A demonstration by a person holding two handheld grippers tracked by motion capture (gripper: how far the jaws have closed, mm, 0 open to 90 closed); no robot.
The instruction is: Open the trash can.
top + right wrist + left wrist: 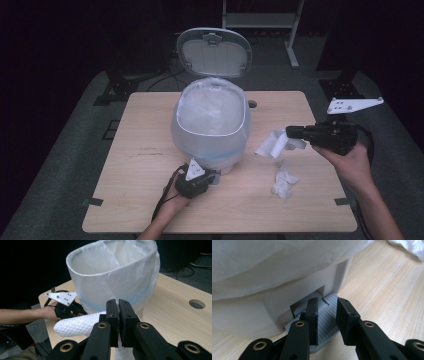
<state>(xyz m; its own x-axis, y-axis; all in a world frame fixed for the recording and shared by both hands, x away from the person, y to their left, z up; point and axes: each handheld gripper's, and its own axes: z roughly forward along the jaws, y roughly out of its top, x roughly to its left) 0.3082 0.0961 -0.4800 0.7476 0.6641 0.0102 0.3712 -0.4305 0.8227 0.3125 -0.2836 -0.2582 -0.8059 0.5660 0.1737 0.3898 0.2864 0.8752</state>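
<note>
A pedal-operated white plastic bin (211, 131), lined with a thin translucent bag, stands mid-table with its oval lid (214, 52) tipped up, as a person works two hand-held grippers around it. The left gripper (327, 319) rests low on the bin's ribbed grey foot pedal (325, 321), its jaws drawn in to their narrow setting with a small gap between them and nothing pinched; they appear to press the pedal down and hold the lid up. The right gripper (118, 317), raised to the right of the bin, has its jaws clamped on a sheet of white embossed paper towel (78, 325), which hangs out to the side in the air, short of the rim.

To finish the drop cleanly, the left gripper should keep steady weight on the pedal so the lid stays open, while the right carries the towel fully over the bag's mouth (110, 255) before letting go; a trailing end could otherwise drape over the rim. A second crumpled white tissue (284, 181) lies on the light wooden table (150, 200) near the right hand, presumably next.

Whether the bin holds anything cannot be made out through the glare on the bag. The towel's gripped end is hidden between the jaws, and the pedal's hinge disappears into the bin's base.
</note>
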